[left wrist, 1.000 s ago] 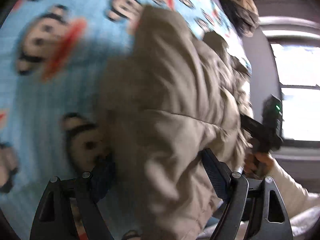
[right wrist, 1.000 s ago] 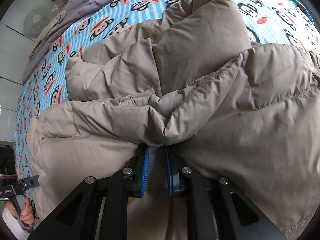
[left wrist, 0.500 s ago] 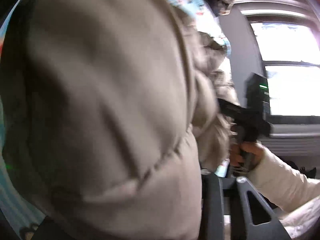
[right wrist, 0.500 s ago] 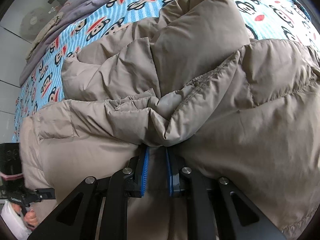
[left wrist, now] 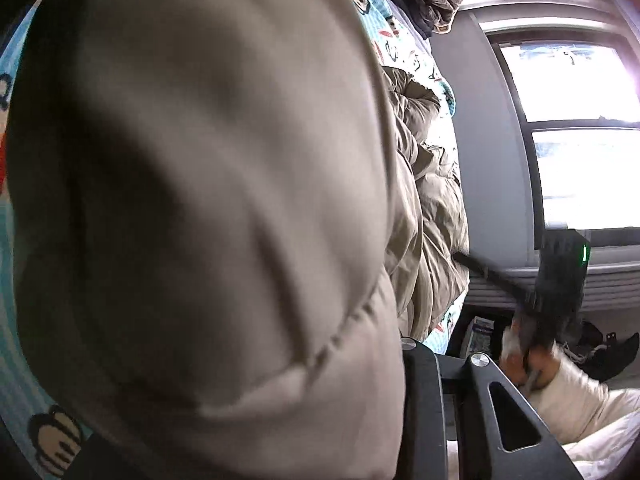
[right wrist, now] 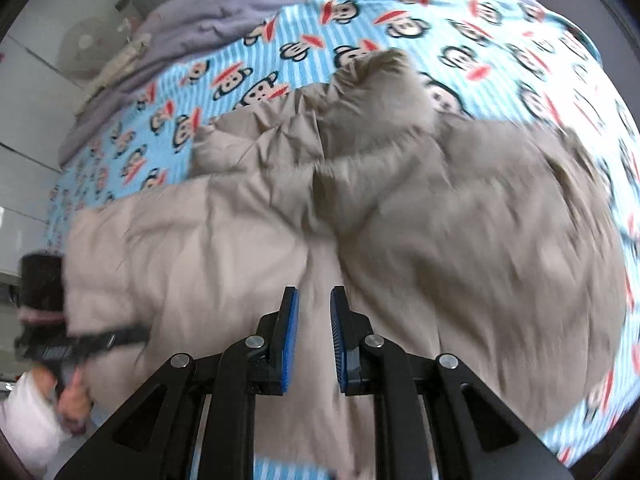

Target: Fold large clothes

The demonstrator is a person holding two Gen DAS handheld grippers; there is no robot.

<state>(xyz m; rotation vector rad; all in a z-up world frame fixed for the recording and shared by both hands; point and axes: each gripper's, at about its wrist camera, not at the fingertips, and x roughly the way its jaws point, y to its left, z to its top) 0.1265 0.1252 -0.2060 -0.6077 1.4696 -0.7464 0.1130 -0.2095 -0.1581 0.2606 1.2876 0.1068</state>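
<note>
On my far left in the right wrist view, my left gripper (right wrist: 116, 338) reaches in from the side against the near-left edge of the beige puffer jacket (right wrist: 360, 220), with my left hand (right wrist: 70, 398) blurred below it; its tips are buried in the cloth, so I cannot tell how its jaws stand. The jacket lies spread and rumpled across the blue striped monkey-print bedsheet (right wrist: 260, 60), filling the middle of the view, with one puffy fold heaped up toward the far side and a grey blanket (right wrist: 208, 12) bunched along the far edge of the bed. My right gripper (right wrist: 313, 340) hangs just above the jacket's near middle, its blue pads (right wrist: 289, 344) parted by a narrow gap with only the jacket's surface showing beyond them, nothing pinched between. From the left wrist view, a big padded bulge of the jacket (left wrist: 200, 220) presses right up to the lens and hides one finger entirely; only the right-hand black finger (left wrist: 424, 400) shows beside it. Further right, more of the jacket lies crumpled on the sheet (left wrist: 24, 320), then my right hand (left wrist: 528, 360) gripping its black handle, with a bright window (left wrist: 580, 132) behind.
</note>
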